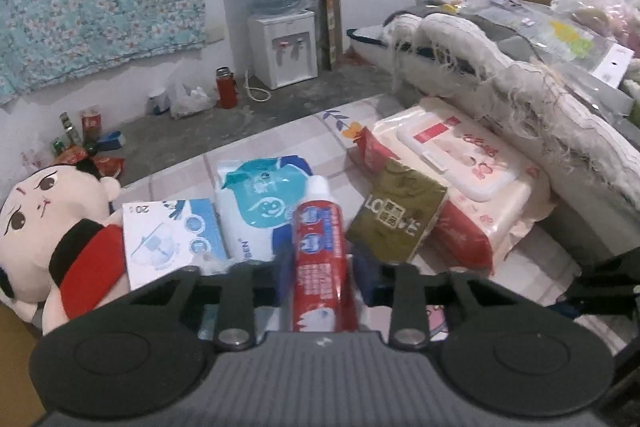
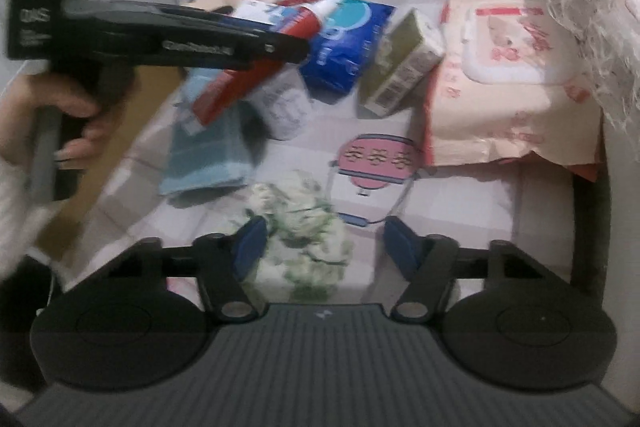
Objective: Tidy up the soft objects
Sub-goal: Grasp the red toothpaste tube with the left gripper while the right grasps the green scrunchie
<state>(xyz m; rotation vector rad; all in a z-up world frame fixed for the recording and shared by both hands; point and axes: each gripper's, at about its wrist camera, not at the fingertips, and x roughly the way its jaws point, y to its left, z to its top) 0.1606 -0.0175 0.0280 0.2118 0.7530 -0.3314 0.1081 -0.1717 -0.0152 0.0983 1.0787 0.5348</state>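
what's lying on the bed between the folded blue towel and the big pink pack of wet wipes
In the right wrist view, a white plastic-wrapped tissue pack beside the folded blue towel, then bare patterned bedsheet up to the big pink wet-wipes pack.

The left gripper (image 1: 320, 267) points forward and downward, its two blue pads (image 1: 285, 269) closed against the sides of a red toothpaste tube (image 1: 320, 259), which runs lengthwise between them with its white cap forward. In the right wrist view the same unit appears from the side, held by the left hand (image 2: 70, 125): fingers wrapped around the grip, a pale sleeve at the wrist. The right gripper (image 2: 322, 247) points steeply downward. Its jaws stand partly apart; the left-side pad (image 2: 250, 245) lies against a white-and-green crumpled cloth (image 2: 306, 243), while the right-side pad (image 2: 402, 247) stands clear of it.
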